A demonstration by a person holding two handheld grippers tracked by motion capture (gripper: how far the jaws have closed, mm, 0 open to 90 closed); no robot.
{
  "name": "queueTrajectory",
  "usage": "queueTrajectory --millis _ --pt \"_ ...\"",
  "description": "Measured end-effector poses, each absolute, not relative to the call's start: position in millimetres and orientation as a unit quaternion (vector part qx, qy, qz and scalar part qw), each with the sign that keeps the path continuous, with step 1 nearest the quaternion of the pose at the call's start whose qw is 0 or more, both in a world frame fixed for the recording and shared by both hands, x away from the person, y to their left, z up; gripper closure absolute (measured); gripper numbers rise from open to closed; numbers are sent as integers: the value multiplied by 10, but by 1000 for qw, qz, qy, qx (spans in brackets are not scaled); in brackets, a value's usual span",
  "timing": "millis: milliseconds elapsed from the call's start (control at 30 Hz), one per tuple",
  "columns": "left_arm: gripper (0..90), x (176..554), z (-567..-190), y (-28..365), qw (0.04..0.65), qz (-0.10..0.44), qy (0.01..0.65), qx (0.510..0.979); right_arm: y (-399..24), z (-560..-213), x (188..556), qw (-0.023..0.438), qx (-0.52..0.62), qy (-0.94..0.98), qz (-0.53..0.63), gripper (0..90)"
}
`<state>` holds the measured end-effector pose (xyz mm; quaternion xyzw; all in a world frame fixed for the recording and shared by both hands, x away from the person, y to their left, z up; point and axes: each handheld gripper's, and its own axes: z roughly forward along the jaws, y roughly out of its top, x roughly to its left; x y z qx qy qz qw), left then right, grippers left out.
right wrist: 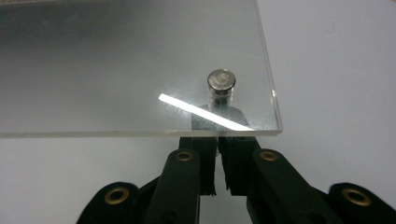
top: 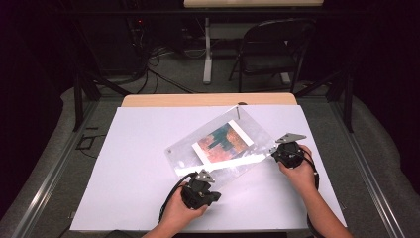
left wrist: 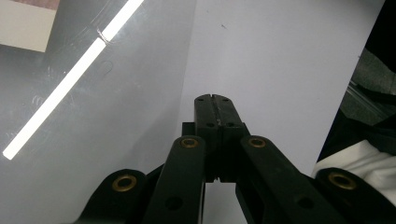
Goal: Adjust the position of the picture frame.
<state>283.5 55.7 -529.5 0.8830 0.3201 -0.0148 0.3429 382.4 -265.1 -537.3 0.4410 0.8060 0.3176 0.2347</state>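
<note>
Left gripper (top: 199,184) at the near edge of the counter (top: 133,163), jaws closed together on nothing, its tips beside the near edge of the clear acrylic frame (top: 218,144). Right gripper (right wrist: 218,154) pinched shut on the frame's right corner, just below a round metal standoff (right wrist: 221,80). Frame slanted across the white sheet, right end seemingly raised. Sandwiched inside, a small colourful print (top: 222,142). Best done, by judgement, with a firm edge grip clear of the standoff, both ends kept level, no twisting. Folding chair (top: 272,47) well beyond.
</note>
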Motion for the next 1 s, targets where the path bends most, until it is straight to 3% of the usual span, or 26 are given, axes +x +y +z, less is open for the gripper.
queueTrajectory --millis 533,1000 --pt "900 2814 -5323 560 322 4 323 890 -2633 -5366 3669 230 443 806 318 850" --pt "900 2959 -5339 716 304 55 348 885 -2506 -5364 3609 235 430 815 309 855"
